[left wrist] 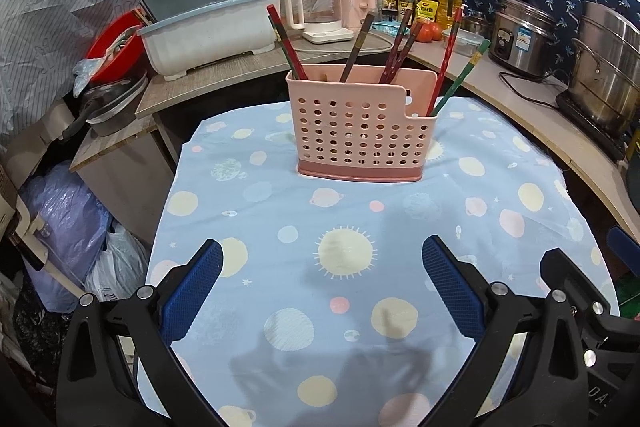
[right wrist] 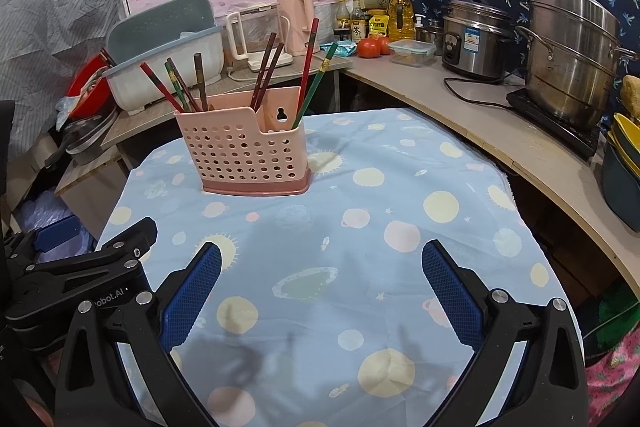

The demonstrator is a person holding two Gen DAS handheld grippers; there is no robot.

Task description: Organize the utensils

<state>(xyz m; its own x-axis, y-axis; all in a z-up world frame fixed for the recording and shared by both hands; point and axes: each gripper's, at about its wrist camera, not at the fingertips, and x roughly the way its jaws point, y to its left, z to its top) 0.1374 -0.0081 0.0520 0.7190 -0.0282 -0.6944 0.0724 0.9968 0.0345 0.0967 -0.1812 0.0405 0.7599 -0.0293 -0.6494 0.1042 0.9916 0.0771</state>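
A pink perforated utensil holder (left wrist: 360,131) stands upright on the blue planet-print tablecloth (left wrist: 280,247), at the far middle of the table. Several red, brown and green chopsticks (left wrist: 404,47) stand in it, leaning outward. It also shows in the right wrist view (right wrist: 244,151), with its chopsticks (right wrist: 308,67), left of centre. My left gripper (left wrist: 322,267) is open and empty, low over the near part of the cloth. My right gripper (right wrist: 322,271) is open and empty too, beside the left one, whose black body (right wrist: 80,275) shows at the left.
Behind the table runs a counter with a grey-white dish rack (left wrist: 208,23), kettles (left wrist: 320,7), sauce bottles and tomatoes (right wrist: 374,47). A rice cooker (right wrist: 476,39) and a steel steamer pot (right wrist: 572,55) stand at the right. Plastic bags (left wrist: 80,227) lie below at the left.
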